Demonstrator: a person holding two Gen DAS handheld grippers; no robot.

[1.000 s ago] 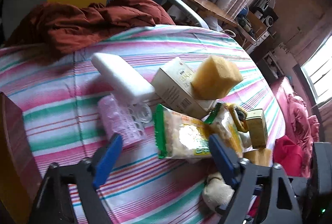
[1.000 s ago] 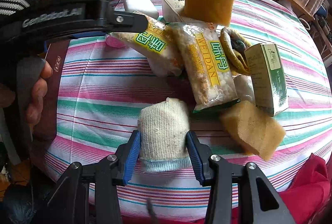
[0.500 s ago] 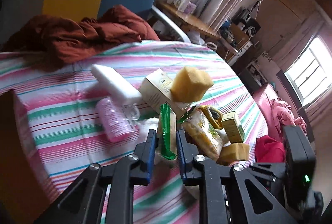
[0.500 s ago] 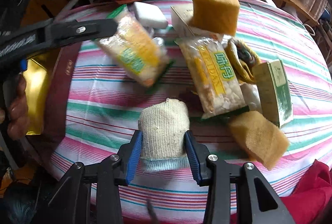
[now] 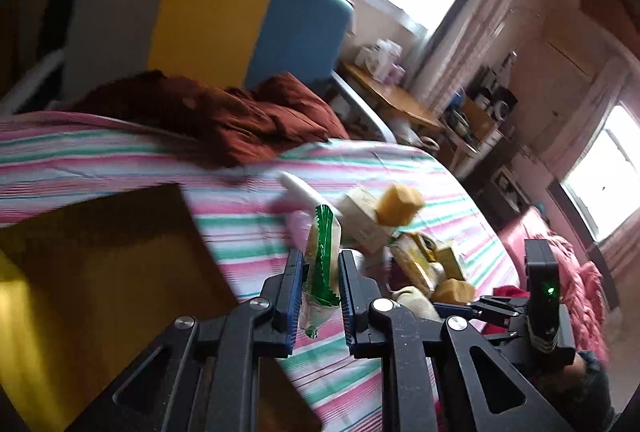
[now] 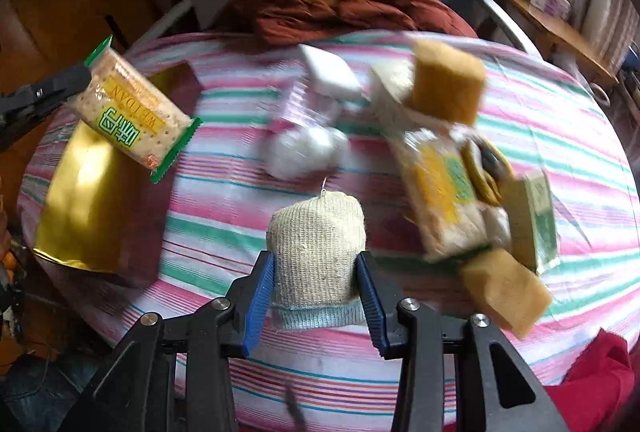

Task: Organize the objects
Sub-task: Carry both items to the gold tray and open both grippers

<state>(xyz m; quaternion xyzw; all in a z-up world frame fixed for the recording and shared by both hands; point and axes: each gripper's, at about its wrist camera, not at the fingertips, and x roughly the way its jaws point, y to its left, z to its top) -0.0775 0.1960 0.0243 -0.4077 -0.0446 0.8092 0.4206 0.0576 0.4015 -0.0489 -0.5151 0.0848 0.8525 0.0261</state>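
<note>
Two grippers work over a round desk (image 6: 540,104) covered in a pink, green and white striped cloth. A crumpled rust-brown fabric (image 6: 344,12) lies at its far edge, and a flat gold foil box (image 6: 92,200) sits at its left edge. Right of centre lies a pile: a yellow sponge block (image 6: 448,80) on a cream carton, a second biscuit packet (image 6: 440,192), a green and cream box (image 6: 538,216) and another sponge block (image 6: 506,292).

The left gripper (image 5: 320,284) has its jaws clenched on a clear biscuit packet with green edges and yellow label (image 6: 136,108), held in the air above the gold box. Seen from the left wrist, the packet stands edge-on between the blue pads.

The right gripper (image 6: 316,284) has its jaws clamped on a rolled beige knitted cloth with a pale blue cuff (image 6: 316,232), near the desk's front edge.
</note>
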